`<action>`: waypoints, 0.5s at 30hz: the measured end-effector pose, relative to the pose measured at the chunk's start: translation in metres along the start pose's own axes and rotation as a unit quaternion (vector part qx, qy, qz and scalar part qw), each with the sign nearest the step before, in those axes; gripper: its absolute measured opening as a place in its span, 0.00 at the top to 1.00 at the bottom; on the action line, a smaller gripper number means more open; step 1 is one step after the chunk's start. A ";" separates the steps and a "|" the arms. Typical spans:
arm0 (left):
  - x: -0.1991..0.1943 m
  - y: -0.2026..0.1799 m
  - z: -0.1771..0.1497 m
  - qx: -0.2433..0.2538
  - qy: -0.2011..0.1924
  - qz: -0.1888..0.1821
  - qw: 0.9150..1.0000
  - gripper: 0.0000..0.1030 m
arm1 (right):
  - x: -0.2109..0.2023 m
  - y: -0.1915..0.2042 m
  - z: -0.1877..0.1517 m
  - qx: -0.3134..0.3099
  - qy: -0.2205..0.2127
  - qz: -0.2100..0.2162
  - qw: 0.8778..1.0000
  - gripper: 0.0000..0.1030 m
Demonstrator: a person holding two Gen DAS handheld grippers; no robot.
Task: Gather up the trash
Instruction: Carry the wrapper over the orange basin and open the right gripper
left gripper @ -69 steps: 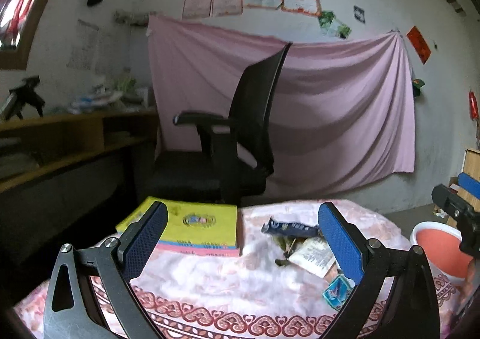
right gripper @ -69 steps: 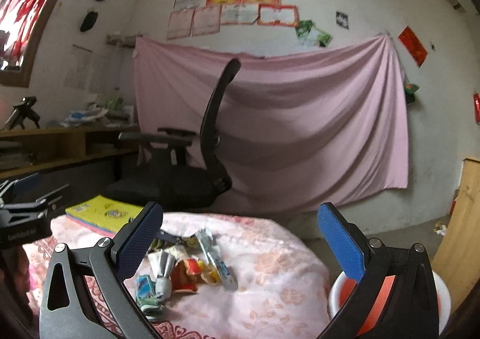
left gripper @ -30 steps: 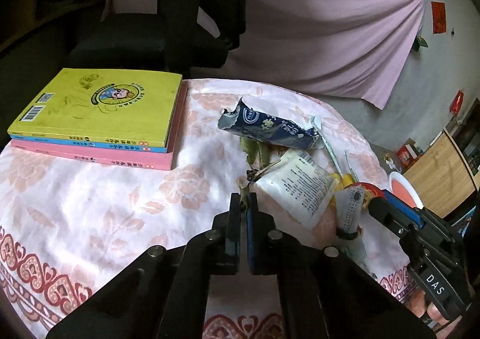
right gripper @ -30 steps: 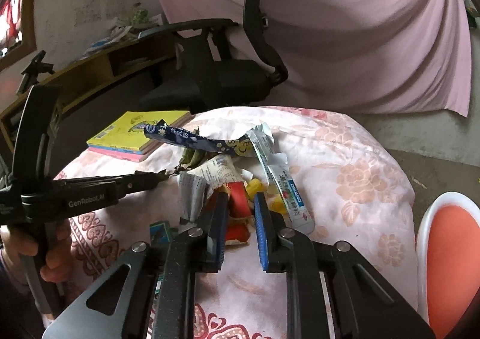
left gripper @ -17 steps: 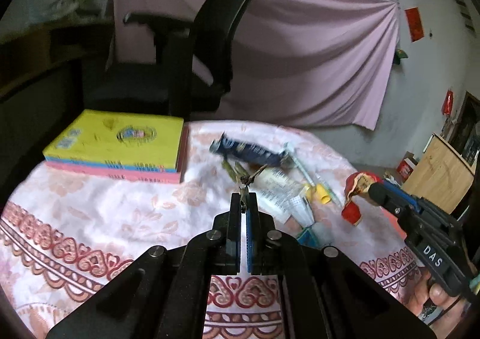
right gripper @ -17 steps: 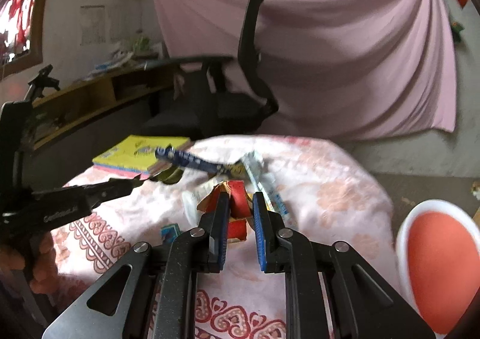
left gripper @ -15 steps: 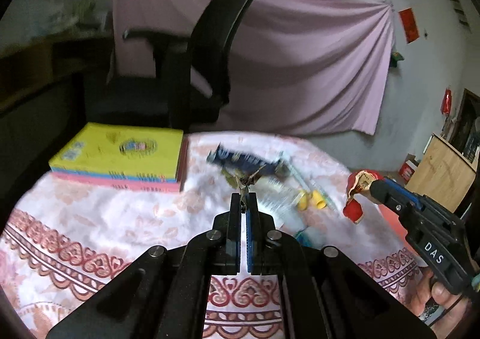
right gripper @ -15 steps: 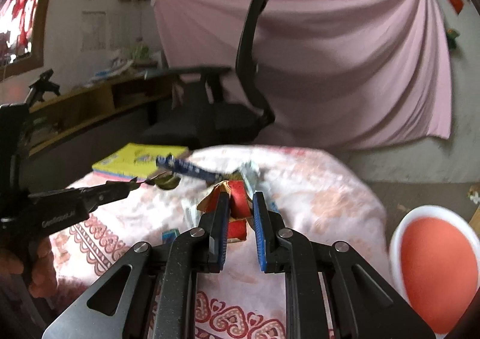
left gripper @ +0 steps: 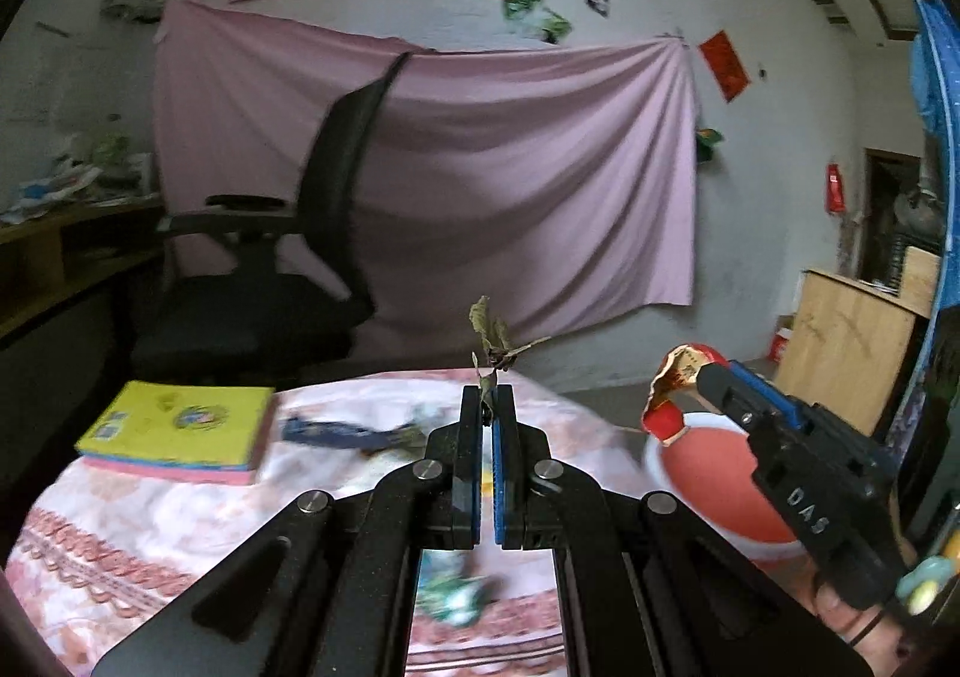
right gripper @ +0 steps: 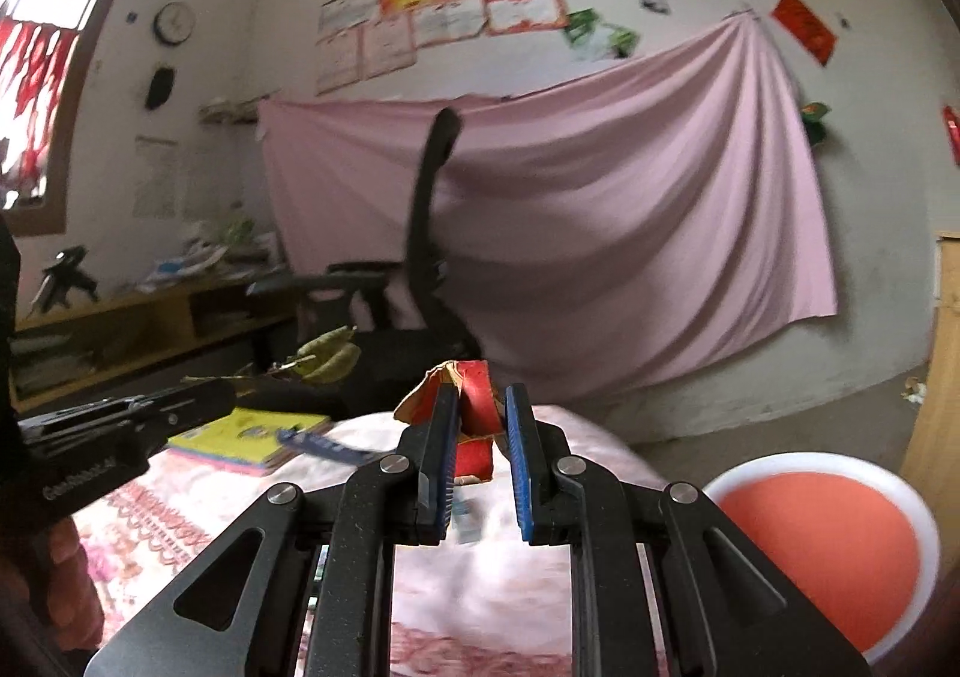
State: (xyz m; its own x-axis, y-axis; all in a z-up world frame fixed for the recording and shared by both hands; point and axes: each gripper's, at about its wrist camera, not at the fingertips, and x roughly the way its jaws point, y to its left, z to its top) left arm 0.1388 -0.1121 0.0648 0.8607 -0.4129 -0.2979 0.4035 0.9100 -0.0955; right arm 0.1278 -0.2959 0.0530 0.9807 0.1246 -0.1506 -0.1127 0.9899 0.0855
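Pink cloth (left gripper: 480,167) hangs across the far wall behind a black office chair (left gripper: 300,269); nearer stands a round table (left gripper: 150,527) under a floral cover.

Left hand-held gripper (left gripper: 487,407): jaws pressed nearly together on the stem of a dried leafy twig (left gripper: 492,338), which stands up clear above the fingertips. The thin stem calls for that tight pinch at the very tips.

Right hand-held gripper (right gripper: 477,419): jaws narrowly parted, clamped on a crumpled red wrapper (right gripper: 471,407), held off the table. In the left wrist view the wrapper (left gripper: 672,389) sits just above the near rim of the bin.

Bin (right gripper: 828,545): red inside, white rim, on the floor to the right of the table. Both items are judged to be raised so that they pass the table edge on the way to it.

Remaining on the table: a dark blue wrapper (left gripper: 336,431) at centre and blurred litter at the near edge. A stack of books (left gripper: 180,431), yellow on top, lies far left and is judged not to be trash.

Assessment: two pieces in carry, neither yet dropped; collection is at an early stage.
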 end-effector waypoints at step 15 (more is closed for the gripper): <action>0.090 -0.110 0.010 -0.010 0.101 -0.131 0.986 0.99 | -0.012 -0.131 -0.008 0.110 0.040 -0.164 0.980 0.86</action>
State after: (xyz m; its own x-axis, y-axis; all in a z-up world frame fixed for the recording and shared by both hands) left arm 0.1747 -0.2501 0.0581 0.6481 -0.6196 -0.4428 0.5952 0.7748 -0.2130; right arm 0.1295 -0.4266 0.0358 0.9417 -0.1847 -0.2812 0.2523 0.9405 0.2275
